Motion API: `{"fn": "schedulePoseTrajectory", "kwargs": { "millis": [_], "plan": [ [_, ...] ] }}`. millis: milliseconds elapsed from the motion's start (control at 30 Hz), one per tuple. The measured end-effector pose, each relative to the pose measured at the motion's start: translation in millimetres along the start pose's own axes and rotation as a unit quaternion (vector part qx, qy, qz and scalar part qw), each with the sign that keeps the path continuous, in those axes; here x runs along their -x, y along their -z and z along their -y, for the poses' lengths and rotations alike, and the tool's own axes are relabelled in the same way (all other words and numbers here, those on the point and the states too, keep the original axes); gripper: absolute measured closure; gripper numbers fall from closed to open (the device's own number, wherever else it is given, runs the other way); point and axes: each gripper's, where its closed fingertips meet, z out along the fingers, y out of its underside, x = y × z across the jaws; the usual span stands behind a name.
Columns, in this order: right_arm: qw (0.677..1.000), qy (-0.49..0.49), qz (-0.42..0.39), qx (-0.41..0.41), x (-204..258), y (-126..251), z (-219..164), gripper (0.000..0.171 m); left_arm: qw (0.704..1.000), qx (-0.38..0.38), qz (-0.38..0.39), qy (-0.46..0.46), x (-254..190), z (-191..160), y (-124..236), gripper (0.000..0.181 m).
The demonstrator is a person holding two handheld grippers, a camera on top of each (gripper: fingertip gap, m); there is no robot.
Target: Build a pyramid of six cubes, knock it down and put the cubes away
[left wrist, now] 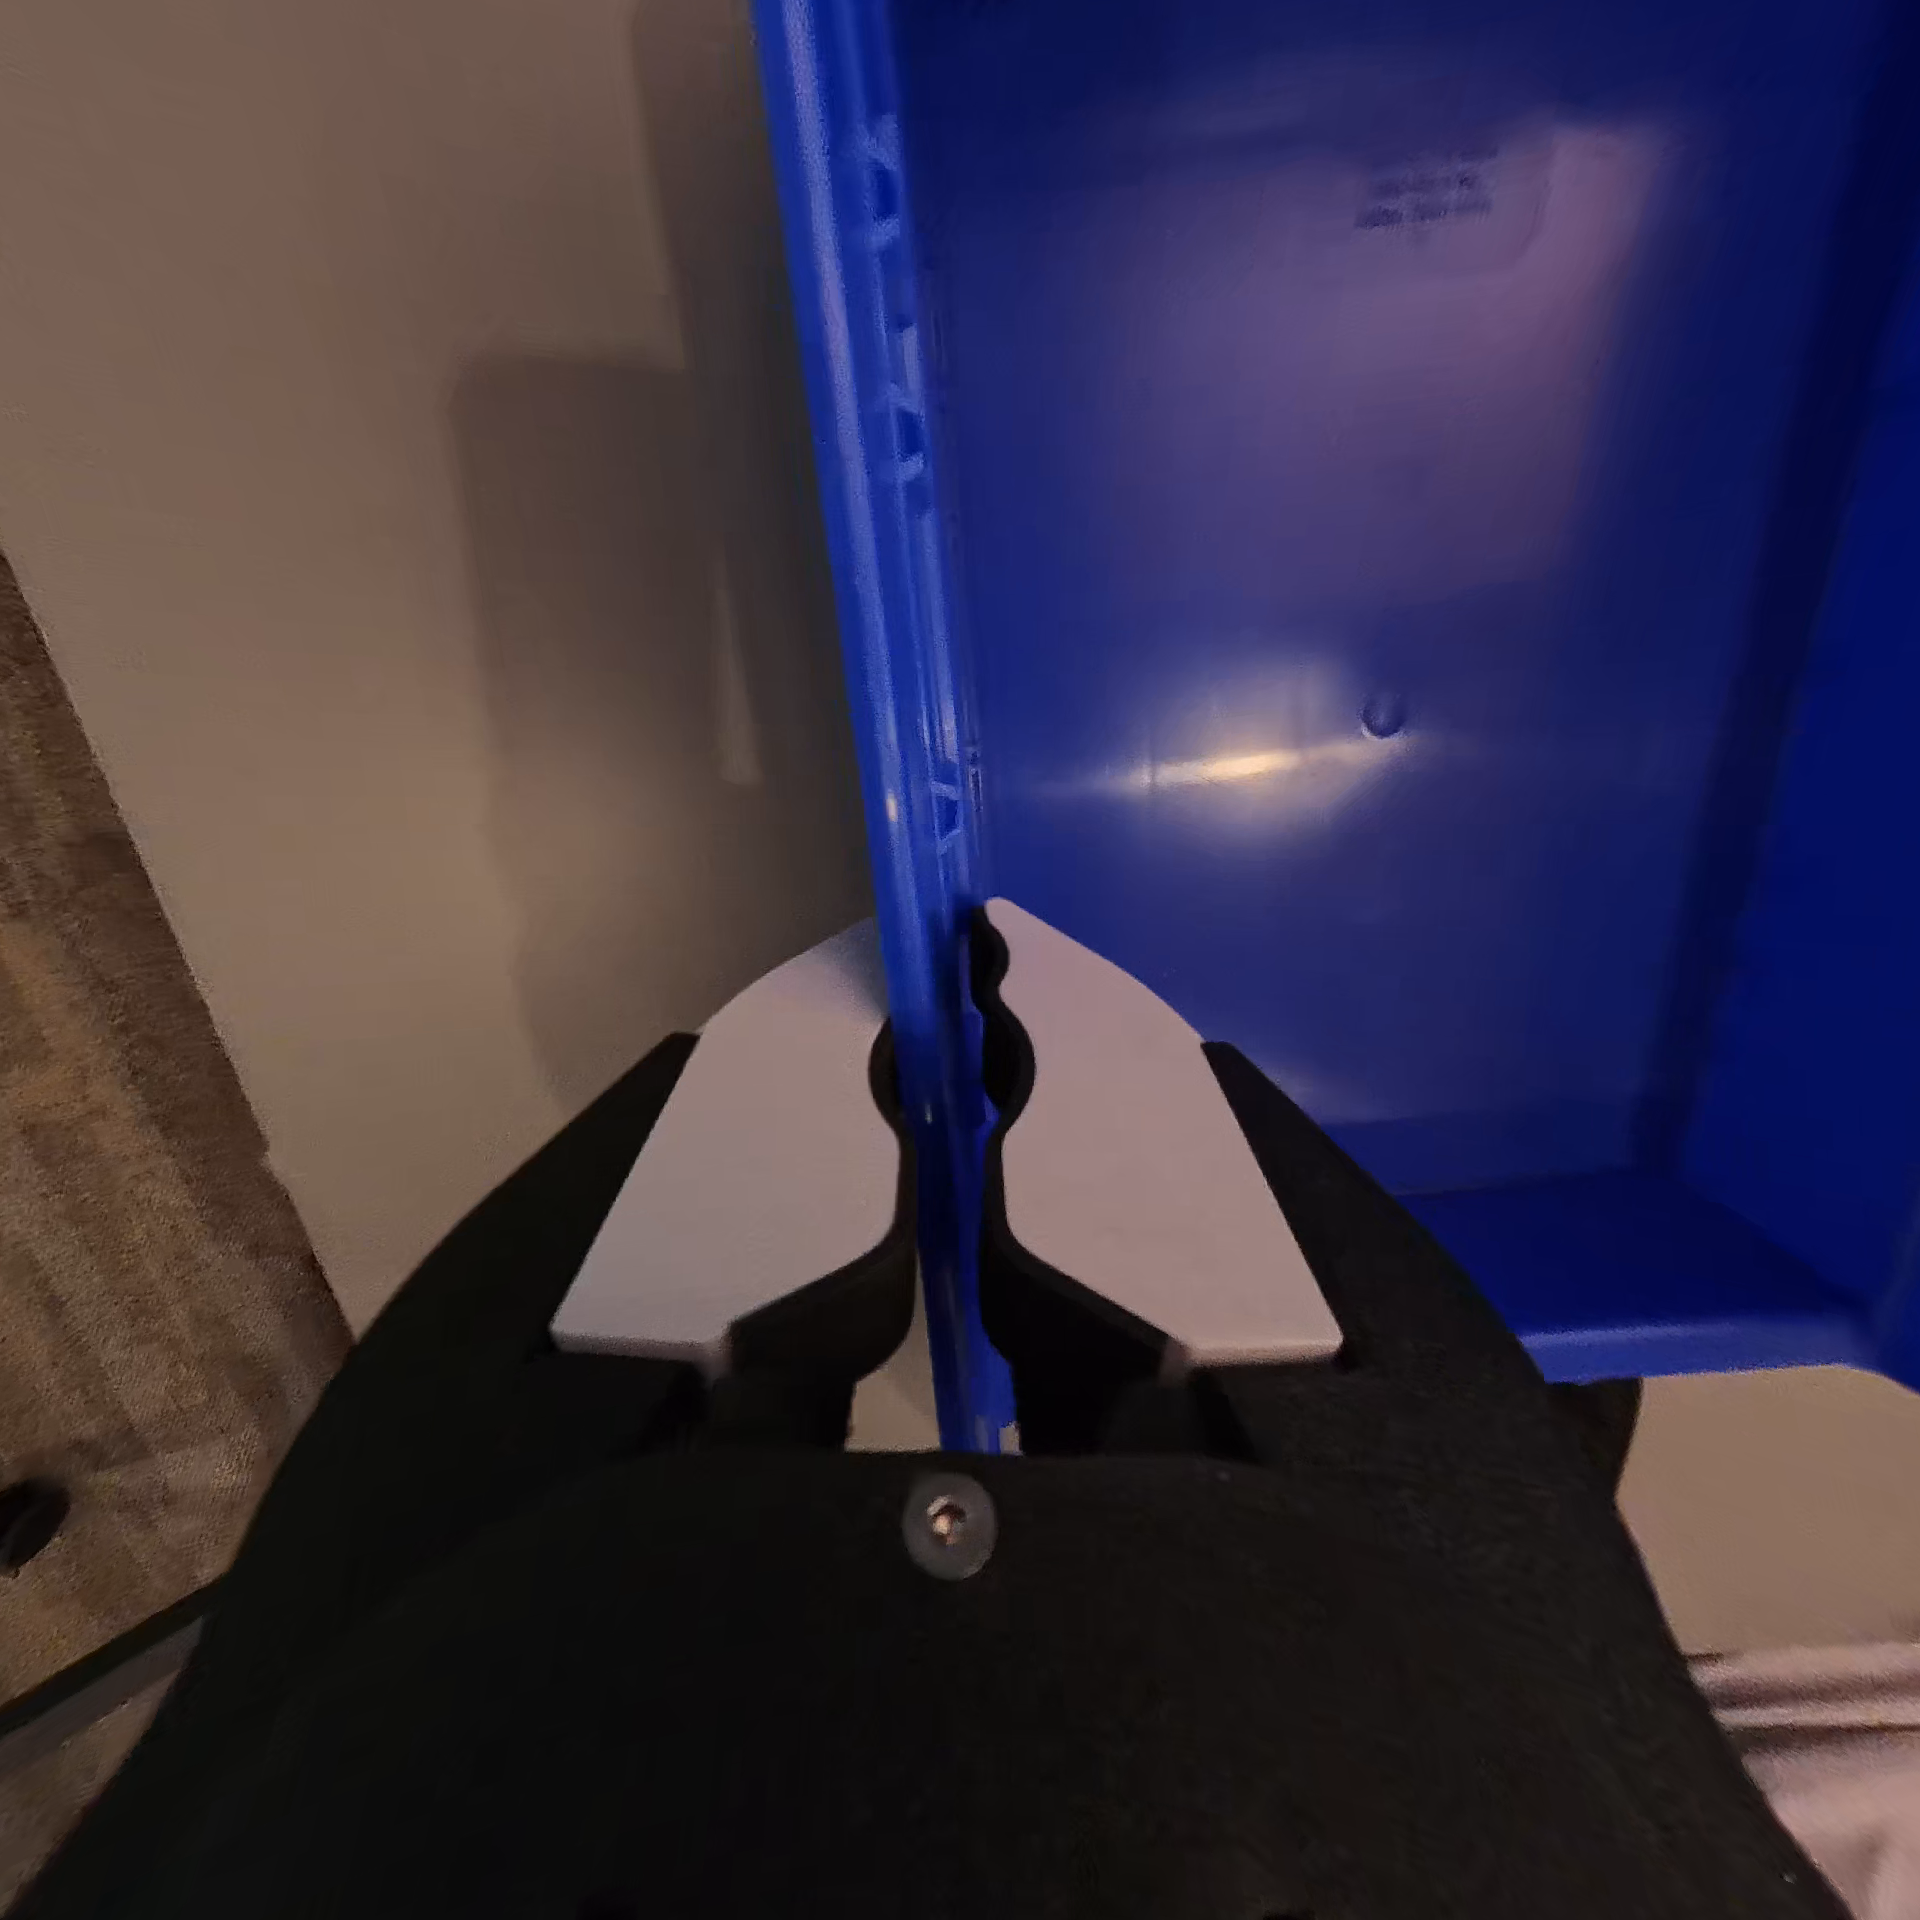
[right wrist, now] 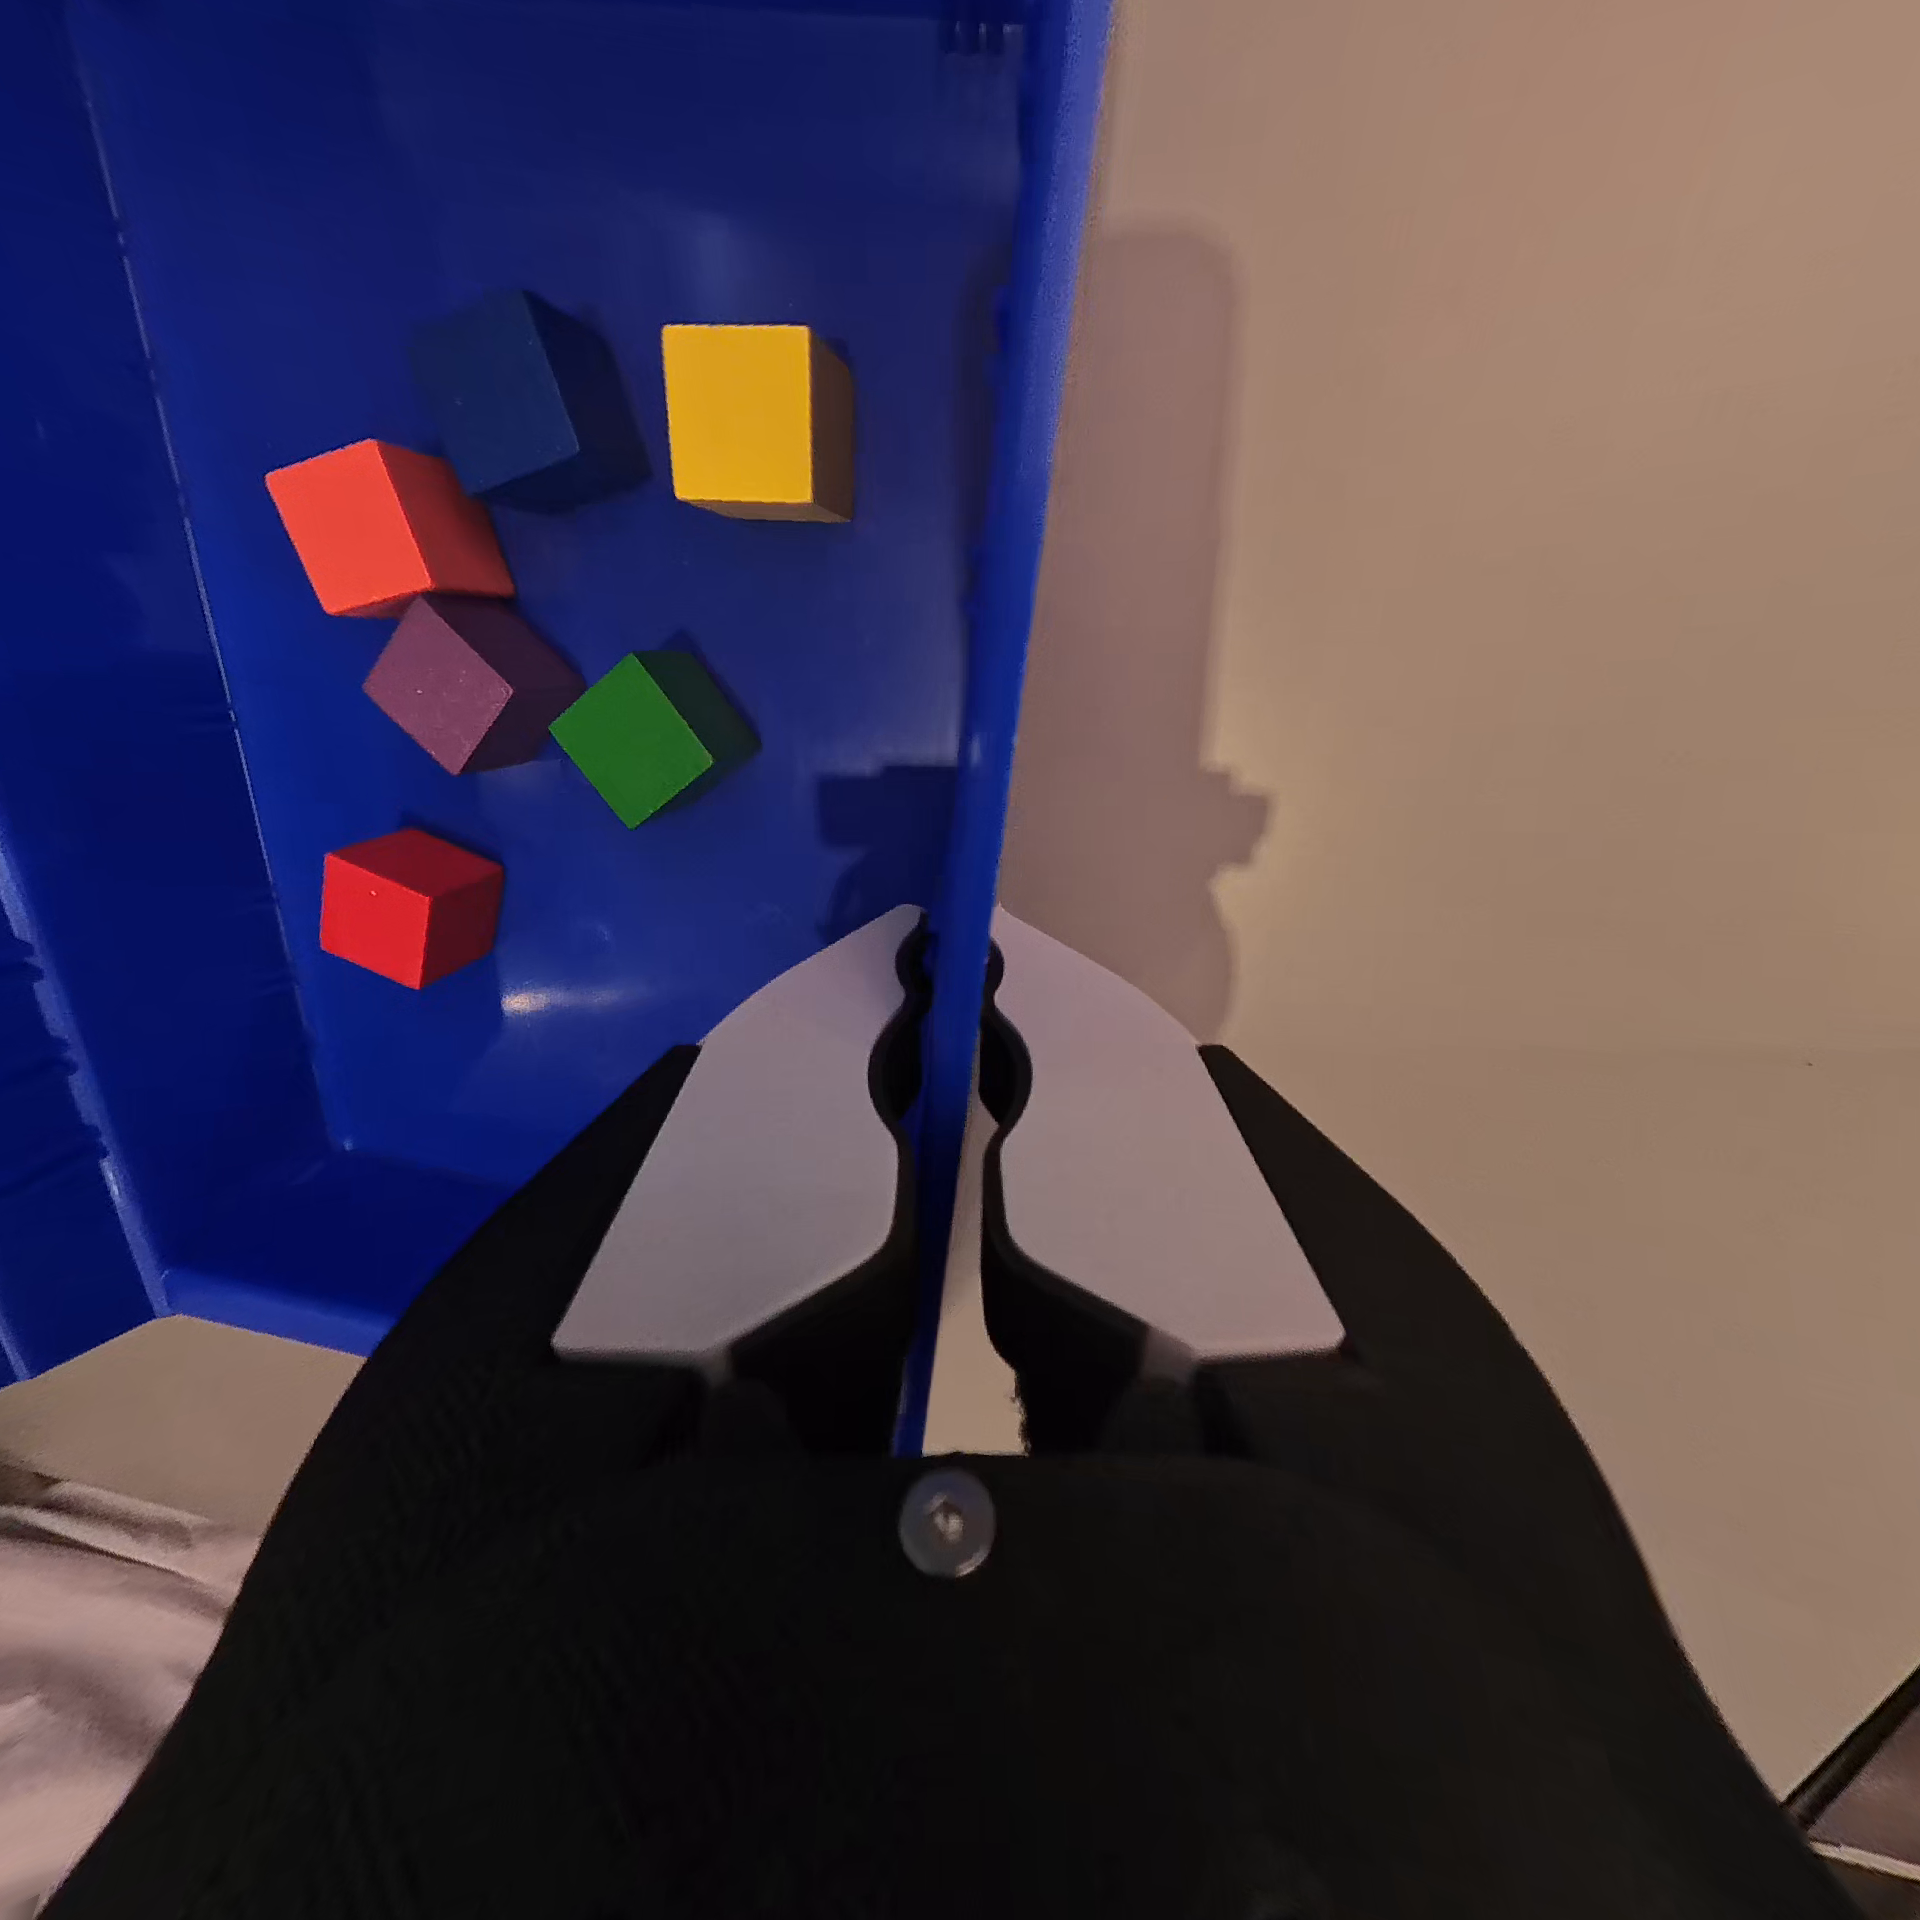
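While both claws (left wrist: pixel 943 935) (right wrist: pixel 954 935) clamp bin (right wrist: pixel 1023 520), cubes (right wrist: pixel 758 421) inside

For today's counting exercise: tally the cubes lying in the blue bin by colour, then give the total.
Yellow cube: 1
Dark blue cube: 1
Orange cube: 1
Purple cube: 1
Green cube: 1
Red cube: 1
Total: 6 cubes, all inside the blue bin.

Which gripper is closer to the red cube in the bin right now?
Right. The right gripper is clamped on the blue bin wall beside the red cube. The left gripper grips the opposite wall; no cubes show in its view.
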Motion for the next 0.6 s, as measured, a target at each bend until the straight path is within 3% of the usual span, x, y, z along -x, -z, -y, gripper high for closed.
{"fn": "schedulePoseTrajectory", "kwargs": {
  "millis": [200, 433, 600],
  "plan": [
    [1.0, -0.005, 0.001, 0.001, 0, 0, 0, 0.164, 1.0, 0.0, -0.021, -0.011, -25, 13, -3, 0.178],
    [1.0, 0.005, -0.01, 0.012, 11, -2, 2, 0.164, 0.996, 0.013, -0.012, -0.087, -102, 30, -7, 0.175],
    [0.999, 0.04, 0.005, 0.034, 43, -7, 3, 0.164, 0.989, 0.019, 0.014, -0.147, -151, 31, -8, 0.169]
  ]
}}
